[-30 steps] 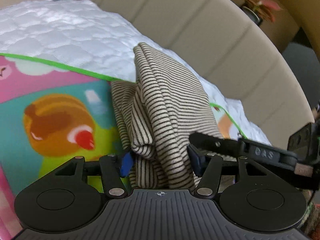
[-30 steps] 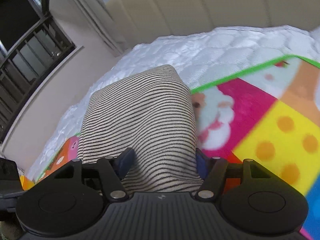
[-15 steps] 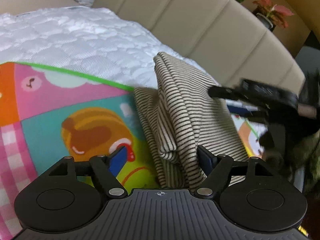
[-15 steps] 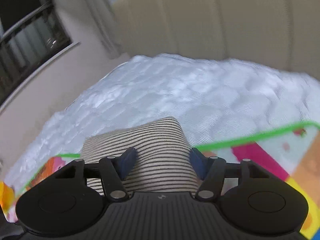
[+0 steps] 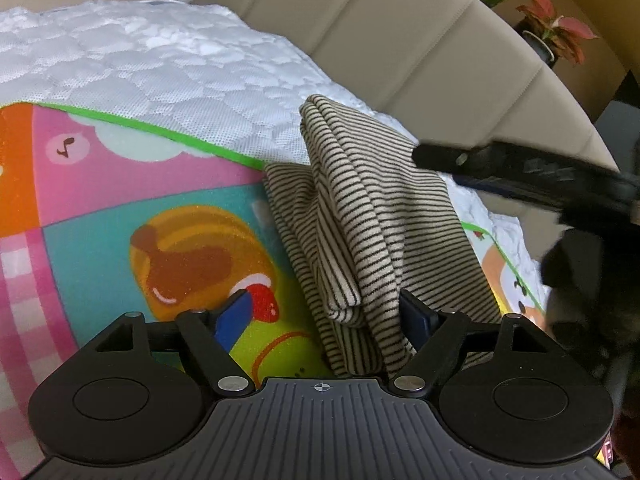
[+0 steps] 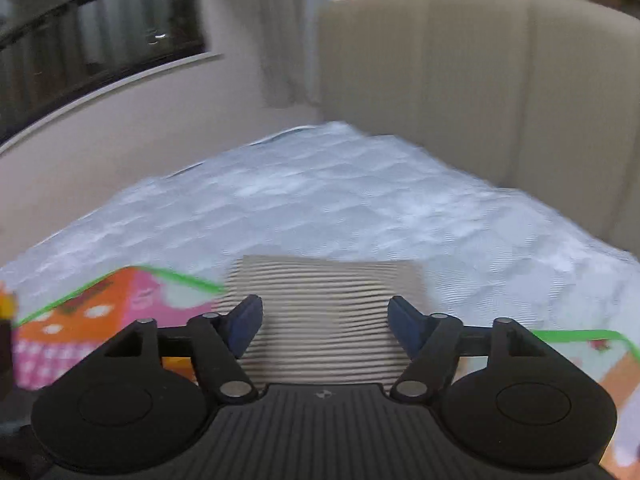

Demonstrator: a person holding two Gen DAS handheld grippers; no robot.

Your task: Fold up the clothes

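Striped top: a folded tan top with thin dark stripes (image 5: 372, 216) is seen lying partly on the bright play mat (image 5: 120, 216) and partly on the white quilted cover (image 5: 160, 68), near the beige padded wall (image 5: 400, 40).
Left claw: the left gripper (image 5: 326, 314) is held wide apart. The near end of the top is seen between its blue tips, but it is not pinched.
Right claw: the right gripper (image 6: 325, 322) is also held apart. The top (image 6: 324, 300) is seen in the gap, and nothing is squeezed. This picture is blurry.
Other claw seen: the right gripper (image 5: 532, 172) is seen hanging above the far side of the top in the left view.
Fold: one thick fold is stacked on a lower layer, and the edges are not lined up.
What could go wrong: the loose top layer could slide off if a tip catches it, because nothing is holding it down.
Also: the fold could be pulled open if only one layer is grabbed.
Also: the two claws could bump, since they are close together.
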